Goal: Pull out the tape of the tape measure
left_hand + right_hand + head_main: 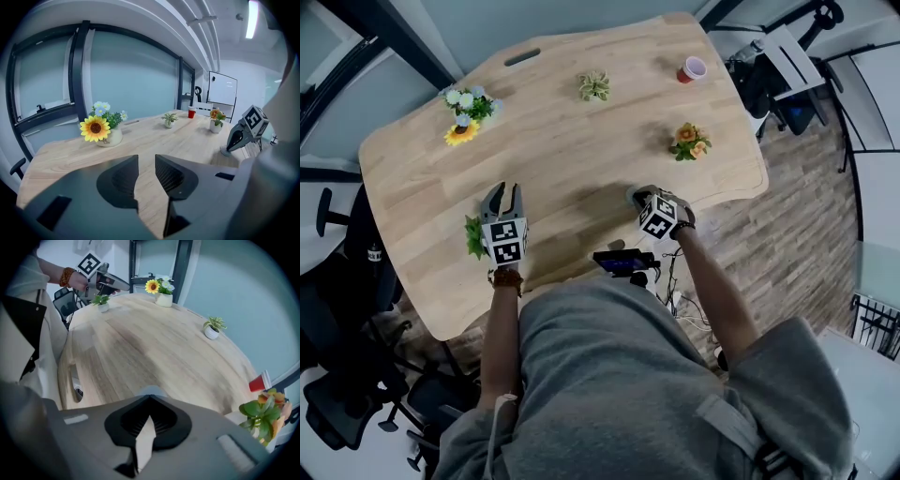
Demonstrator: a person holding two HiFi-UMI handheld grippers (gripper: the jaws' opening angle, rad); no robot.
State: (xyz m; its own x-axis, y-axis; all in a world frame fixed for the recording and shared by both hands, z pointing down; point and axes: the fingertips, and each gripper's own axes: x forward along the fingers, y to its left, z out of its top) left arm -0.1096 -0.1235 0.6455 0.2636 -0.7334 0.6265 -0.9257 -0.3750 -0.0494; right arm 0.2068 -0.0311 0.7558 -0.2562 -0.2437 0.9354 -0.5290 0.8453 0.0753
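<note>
Grey cloth of the person's top (628,375) fills the bottom of the head view, and both arms reach from it over the near edge of the wooden bench (572,150). The right claw (149,400) is tipped down with its jaws pressed together at the tips. They sit right against the near side of the tape measure (150,390), a small pale round case lying flat close to the bench's edge. Whether the tape's end tab is nipped between the tips cannot be made out. The left claw (146,160) hangs well apart from the case, beside a little green plant (475,236). Its jaws are spread, with only bare wood between them. The step in hand looks like securing both ends before any pull. One claw should clamp the case across its rim, since a light disc will likely slide or spin if merely pressed. The other should take the tab squarely, tips fully over it. The pull wants to run straight along the line of the slot, low and level with the bench. It should go over the bare wood in the middle, away from the sunflower pot (467,114) and the orange-flowered pot (690,141). A slow, even draw is wise, for a spring return may snatch the tape back if the grip slips.
</note>
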